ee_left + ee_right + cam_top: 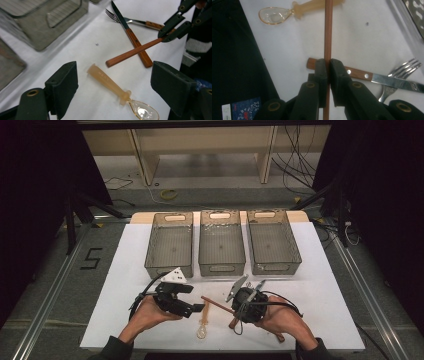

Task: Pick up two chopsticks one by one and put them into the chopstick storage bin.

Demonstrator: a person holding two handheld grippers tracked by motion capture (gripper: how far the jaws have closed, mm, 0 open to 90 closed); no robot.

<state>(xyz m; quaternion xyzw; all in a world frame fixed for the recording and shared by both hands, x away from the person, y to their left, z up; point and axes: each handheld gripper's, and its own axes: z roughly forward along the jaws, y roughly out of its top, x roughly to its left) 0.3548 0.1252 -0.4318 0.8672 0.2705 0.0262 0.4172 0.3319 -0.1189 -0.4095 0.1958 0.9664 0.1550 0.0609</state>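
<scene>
My right gripper (pixel 328 65) is shut on a thin brown wooden stick (pixel 327 35) and holds it just above the white table (pixel 320 285). The stick (pixel 216 304) points left from the right gripper (pixel 234 309). Beneath it lie a wooden-handled knife (pixel 362 75) and a fork (pixel 403 71). A translucent amber spoon (pixel 202 324) lies on the table near the front edge. My left gripper (pixel 196 298) is open and points right. In its own view the spoon (pixel 112 86) lies between the open jaws of the left gripper (pixel 115 72), untouched. That view has the right gripper (pixel 165 36) clamped on the stick (pixel 132 52).
Three grey translucent bins stand side by side at the back of the table: left (pixel 170 245), middle (pixel 221 242), right (pixel 272 242). The left bin's corner (pixel 50 22) is close by in the left gripper view. Shelving and cables lie beyond the table.
</scene>
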